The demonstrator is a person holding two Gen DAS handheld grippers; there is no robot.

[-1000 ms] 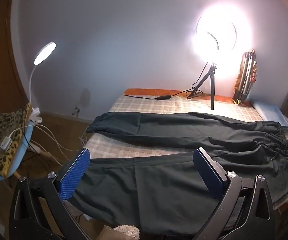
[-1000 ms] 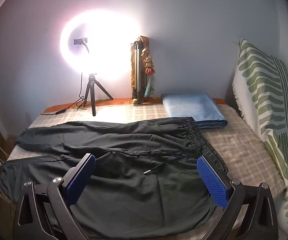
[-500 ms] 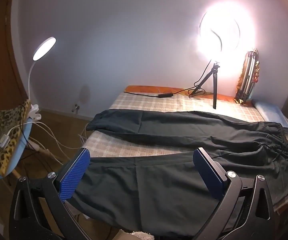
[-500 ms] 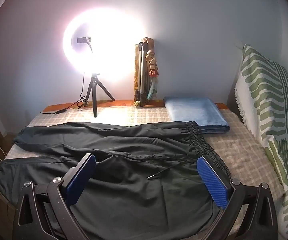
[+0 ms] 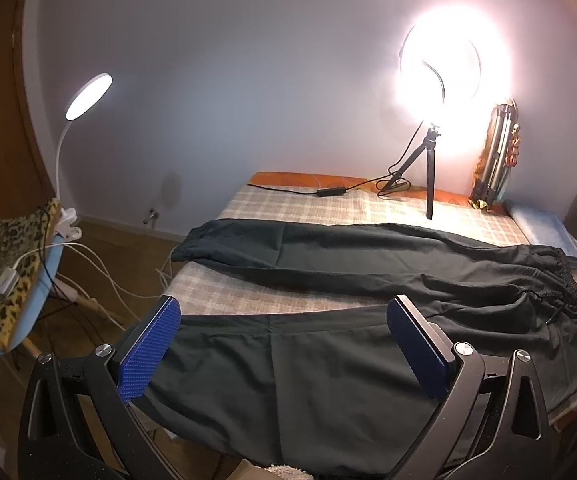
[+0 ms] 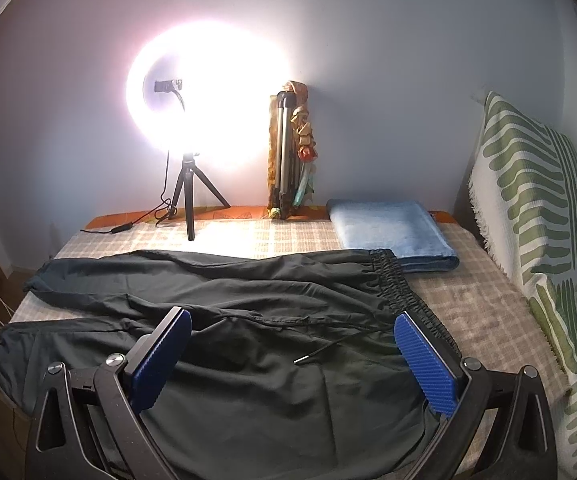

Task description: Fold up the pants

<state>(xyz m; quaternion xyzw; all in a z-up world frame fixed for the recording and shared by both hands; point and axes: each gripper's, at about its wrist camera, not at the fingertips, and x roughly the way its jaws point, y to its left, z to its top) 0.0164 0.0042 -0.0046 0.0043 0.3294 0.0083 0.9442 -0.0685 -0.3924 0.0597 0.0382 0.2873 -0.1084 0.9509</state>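
Left wrist: left gripper (image 5: 284,354) now lower over the near leg of the pants (image 5: 368,280), jaws apart, empty. Right wrist: right gripper (image 6: 294,360) nearer the waistband (drawstring loose), equally spread, approach only.

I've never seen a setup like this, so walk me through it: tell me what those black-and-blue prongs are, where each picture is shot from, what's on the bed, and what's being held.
There is no robot here. A person holds a two-finger grasping tool in each hand, and a wide-angle camera on each looks forward along its fingers.

One picture is from the left tool, the other from the right tool. The blue-padded fingers stand wide apart in both, with nothing between them, so nothing is held.

On the checked bed cover lie black pants, spread flat and unfolded, legs toward the left, elastic waistband toward the right. Behind them stand a lit ring light on a tripod, a folded blue towel and a green-striped pillow.
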